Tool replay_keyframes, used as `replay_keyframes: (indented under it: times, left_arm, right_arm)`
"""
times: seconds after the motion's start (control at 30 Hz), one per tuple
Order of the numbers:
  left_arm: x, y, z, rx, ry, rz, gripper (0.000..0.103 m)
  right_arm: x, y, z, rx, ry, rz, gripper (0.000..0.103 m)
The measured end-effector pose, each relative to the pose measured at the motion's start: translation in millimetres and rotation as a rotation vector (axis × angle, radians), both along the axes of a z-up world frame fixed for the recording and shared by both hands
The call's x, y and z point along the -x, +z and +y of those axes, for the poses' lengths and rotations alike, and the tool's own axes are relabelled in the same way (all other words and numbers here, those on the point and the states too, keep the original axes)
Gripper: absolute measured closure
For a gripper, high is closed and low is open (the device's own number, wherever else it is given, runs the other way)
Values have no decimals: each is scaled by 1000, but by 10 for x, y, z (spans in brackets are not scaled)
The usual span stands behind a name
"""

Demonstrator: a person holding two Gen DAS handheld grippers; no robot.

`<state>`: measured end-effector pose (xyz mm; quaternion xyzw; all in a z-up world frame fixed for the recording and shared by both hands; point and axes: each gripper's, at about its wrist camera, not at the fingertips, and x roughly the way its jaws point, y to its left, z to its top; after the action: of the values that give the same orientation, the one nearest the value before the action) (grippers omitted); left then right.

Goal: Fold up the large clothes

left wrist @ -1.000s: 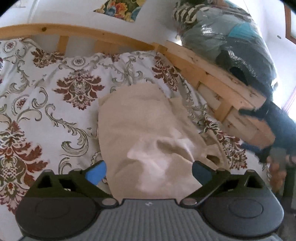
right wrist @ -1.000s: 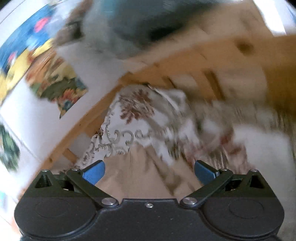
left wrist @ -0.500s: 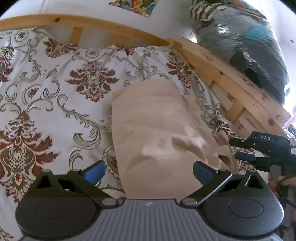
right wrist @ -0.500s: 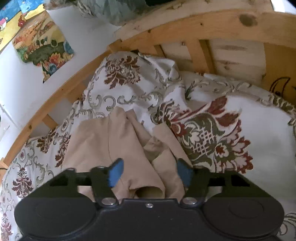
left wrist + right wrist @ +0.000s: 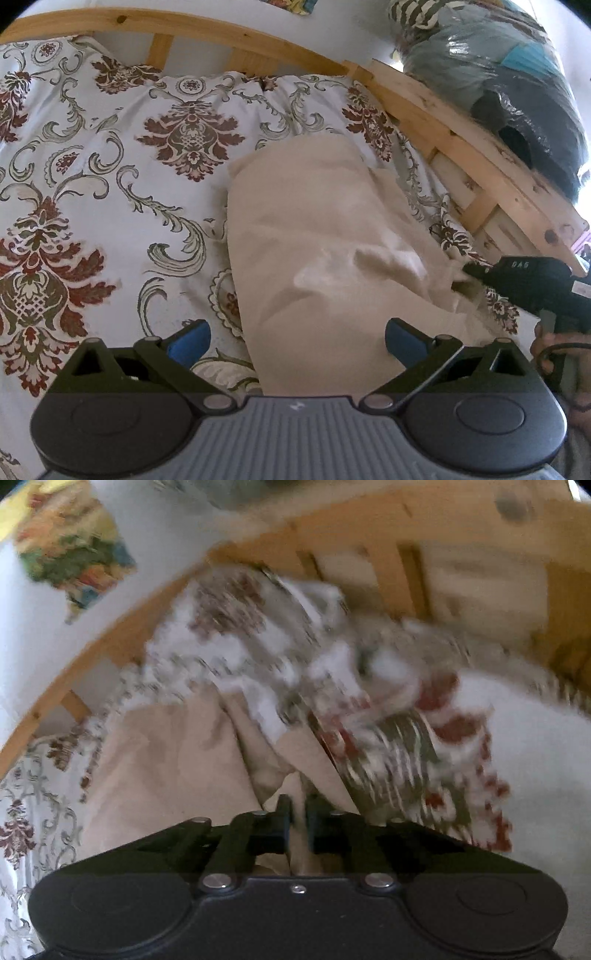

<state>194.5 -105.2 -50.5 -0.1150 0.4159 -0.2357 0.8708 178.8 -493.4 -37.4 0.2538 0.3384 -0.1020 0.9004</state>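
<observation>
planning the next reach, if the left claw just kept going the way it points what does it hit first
Most likely the beige garment lying on the patterned bedspread; the open left claw points straight at it.

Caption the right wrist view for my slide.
Right hand-held gripper shut on beige garment atop floral bedspread.

Right tool (image 5: 298, 819) dropped, jaws closed from wide open, now pinching beige garment (image 5: 173, 760) edge.

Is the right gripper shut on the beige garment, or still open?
Shut on it: the right gripper has its black fingers pinching the beige fabric garment.
</observation>
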Motion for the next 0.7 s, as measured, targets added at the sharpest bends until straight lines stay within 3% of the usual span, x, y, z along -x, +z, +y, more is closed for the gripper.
replay_keyframes:
  times: [0.1, 0.2, 0.33, 0.43, 0.5, 0.63, 0.7]
  left_arm:
    - [-23, -19, 15, 21, 4, 8, 1]
    - [-48, -74, 18, 34, 6, 34, 1]
    - [-46, -108, 5, 29, 11, 34, 1]
    - [-52, -111, 4, 27, 12, 38, 1]
    - [-51, -112, 0, 25, 14, 36, 1]
    - [-54, -108, -1, 23, 14, 36, 1]
    - [-54, -109, -2, 23, 13, 35, 1]
  right_arm:
    - [7, 114, 97, 133, 34, -86, 99]
    - [-91, 71, 160, 233, 67, -61, 99]
    - [-134, -5, 110, 208, 61, -2, 96]
    - [-59, 48, 83, 203, 26, -24, 73]
    - [-27, 45, 20, 146, 3, -35, 58]
    - [-46, -29, -78, 8, -9, -6, 47]
    - [-55, -56, -90, -39, 10, 4, 35]
